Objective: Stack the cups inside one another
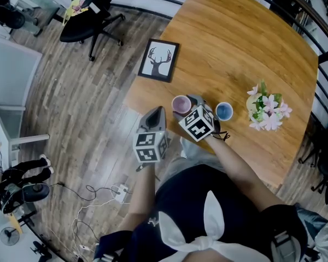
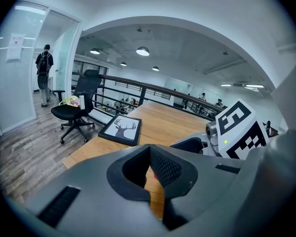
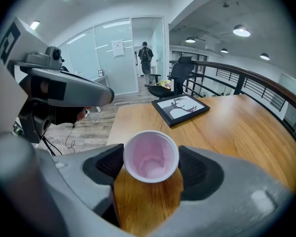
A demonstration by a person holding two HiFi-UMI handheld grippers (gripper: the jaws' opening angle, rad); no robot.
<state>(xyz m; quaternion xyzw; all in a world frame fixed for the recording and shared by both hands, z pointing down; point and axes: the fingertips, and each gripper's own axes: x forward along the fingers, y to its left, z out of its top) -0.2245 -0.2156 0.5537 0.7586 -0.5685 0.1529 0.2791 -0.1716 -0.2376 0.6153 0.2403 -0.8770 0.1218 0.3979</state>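
Right gripper (image 3: pixel 151 163) is clamped on the sides of an upright pink cup (image 3: pixel 150 154) at the near edge of a wooden table (image 1: pixel 235 48). A blue cup (image 1: pixel 224 111) stands near it on the right, apart from it, with a bunch of pink flowers (image 1: pixel 267 109) farther right. The left gripper (image 2: pixel 149 151), its jaws together on nothing, is held just off the table's edge. A framed deer picture (image 1: pixel 159 59) lies flat beyond the cups.

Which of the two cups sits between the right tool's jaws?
The pink cup, upright between the right tool's jaws; the blue cup stands free on the table, nearer the flowers.
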